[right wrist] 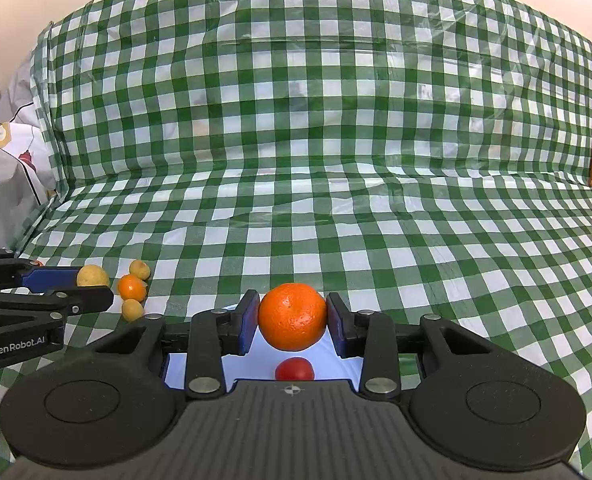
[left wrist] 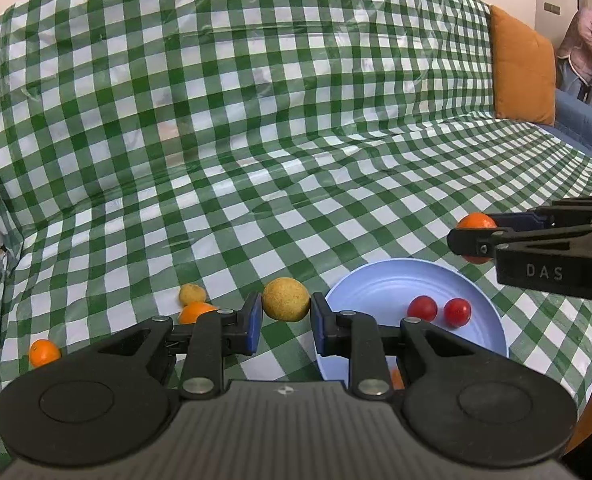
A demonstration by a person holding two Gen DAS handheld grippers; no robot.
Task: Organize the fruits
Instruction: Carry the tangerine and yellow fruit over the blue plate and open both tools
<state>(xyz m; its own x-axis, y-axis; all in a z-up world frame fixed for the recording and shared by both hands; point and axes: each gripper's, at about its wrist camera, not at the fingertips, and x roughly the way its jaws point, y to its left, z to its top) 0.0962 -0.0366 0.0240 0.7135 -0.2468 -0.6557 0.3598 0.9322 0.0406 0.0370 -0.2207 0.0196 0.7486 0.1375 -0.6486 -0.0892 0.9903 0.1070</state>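
Nearest in the left wrist view, the left gripper (left wrist: pixel 285 322) has its jaws closed on a round, rough-skinned yellow fruit (left wrist: pixel 285 299), held clear of the cloth just beside the pale blue plastic plate (left wrist: pixel 380 280). The plate lies on a sofa seat covered by a green-and-white checked plastic cloth (left wrist: pixel 255 140) and already holds two small red tomatoes (left wrist: pixel 440 310), so it looks like the collecting spot.

In the right wrist view, the right gripper (right wrist: pixel 291 320) grips a round orange mandarin (right wrist: pixel 292 317) between its blue pads, directly above the plate with one tomato showing beneath it. That placement suggests a drop into the plate comes next, with the yellow fruit waiting its turn.

Further out, loose fruit remains on the cloth to the left: another mandarin (right wrist: pixel 131 287) between two small yellow fruits (right wrist: pixel 139 269), and one more orange fruit (left wrist: pixel 44 352) apart from them. Beyond stands the covered backrest and an orange cushion (left wrist: pixel 524 68).
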